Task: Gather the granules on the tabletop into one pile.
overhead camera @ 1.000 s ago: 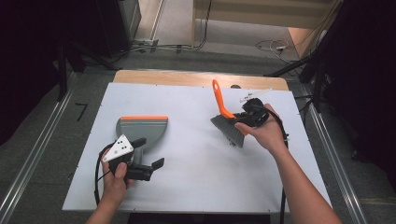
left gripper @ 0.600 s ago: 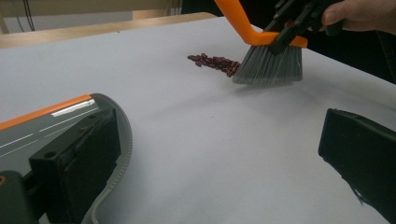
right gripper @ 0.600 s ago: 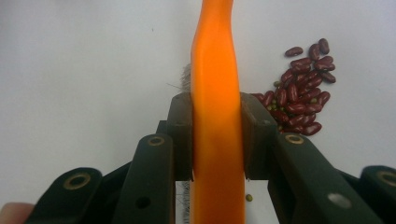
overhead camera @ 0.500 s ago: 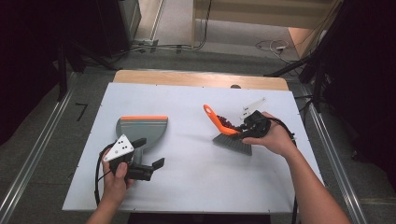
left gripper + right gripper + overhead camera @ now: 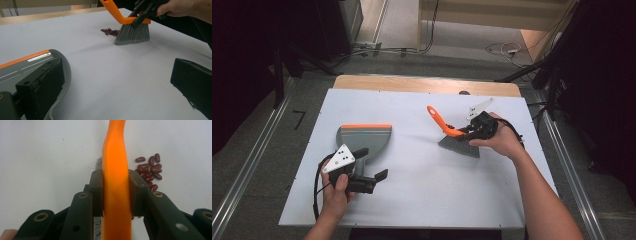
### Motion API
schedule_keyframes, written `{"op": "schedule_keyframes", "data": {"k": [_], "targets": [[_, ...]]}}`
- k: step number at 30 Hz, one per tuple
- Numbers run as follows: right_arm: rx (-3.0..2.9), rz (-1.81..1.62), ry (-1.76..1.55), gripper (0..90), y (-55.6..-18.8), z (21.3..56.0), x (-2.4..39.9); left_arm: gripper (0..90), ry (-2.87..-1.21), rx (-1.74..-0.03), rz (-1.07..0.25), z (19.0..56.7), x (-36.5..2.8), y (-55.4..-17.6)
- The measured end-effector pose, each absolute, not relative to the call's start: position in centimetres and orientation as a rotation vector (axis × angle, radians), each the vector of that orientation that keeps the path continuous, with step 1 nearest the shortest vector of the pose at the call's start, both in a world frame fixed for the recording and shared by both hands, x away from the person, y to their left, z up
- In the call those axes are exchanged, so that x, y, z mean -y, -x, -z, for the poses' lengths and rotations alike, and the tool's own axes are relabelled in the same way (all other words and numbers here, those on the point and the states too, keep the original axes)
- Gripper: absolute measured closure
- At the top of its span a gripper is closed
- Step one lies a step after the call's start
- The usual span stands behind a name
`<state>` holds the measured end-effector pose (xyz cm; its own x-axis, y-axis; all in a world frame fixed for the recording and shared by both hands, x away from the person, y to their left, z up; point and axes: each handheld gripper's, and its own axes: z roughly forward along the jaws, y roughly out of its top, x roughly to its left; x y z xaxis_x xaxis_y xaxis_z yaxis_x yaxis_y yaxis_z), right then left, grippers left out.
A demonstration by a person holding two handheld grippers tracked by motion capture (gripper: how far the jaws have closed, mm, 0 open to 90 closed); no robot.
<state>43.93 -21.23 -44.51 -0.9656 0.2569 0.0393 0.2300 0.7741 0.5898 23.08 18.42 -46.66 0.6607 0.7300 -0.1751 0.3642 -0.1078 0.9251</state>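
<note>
Right tool point(image 5: 462, 131) is clamped tight on the orange handle of the brush point(image 5: 458, 144), bristles down on the white surface point(image 5: 422, 195) just beside a small pile of red beans point(image 5: 149, 171). Left tool point(image 5: 374, 176) stands open by the grey dustpan point(image 5: 363, 136), gripping nothing. In the high view the brush hides the beans; the left gripper view cuts off the dustpan and the handle tip.

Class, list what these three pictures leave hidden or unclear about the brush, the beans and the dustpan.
- Beans: right gripper view, the brush handle and jaws cover part of the pile, so no count.
- Dustpan: left gripper view, cut off by the left edge, partly behind a jaw.
- Left gripper: high view, jaws too small to judge any grip.
</note>
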Motion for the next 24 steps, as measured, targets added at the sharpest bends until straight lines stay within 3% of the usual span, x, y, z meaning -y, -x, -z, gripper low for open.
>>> {"op": "schedule_keyframes", "data": {"k": [24], "targets": [[-2.863,-0.989,-0.467,67.9,-46.2,44.6,21.1,0.0,-1.719,-0.894,-0.393,46.8,-18.6,-23.1]]}}
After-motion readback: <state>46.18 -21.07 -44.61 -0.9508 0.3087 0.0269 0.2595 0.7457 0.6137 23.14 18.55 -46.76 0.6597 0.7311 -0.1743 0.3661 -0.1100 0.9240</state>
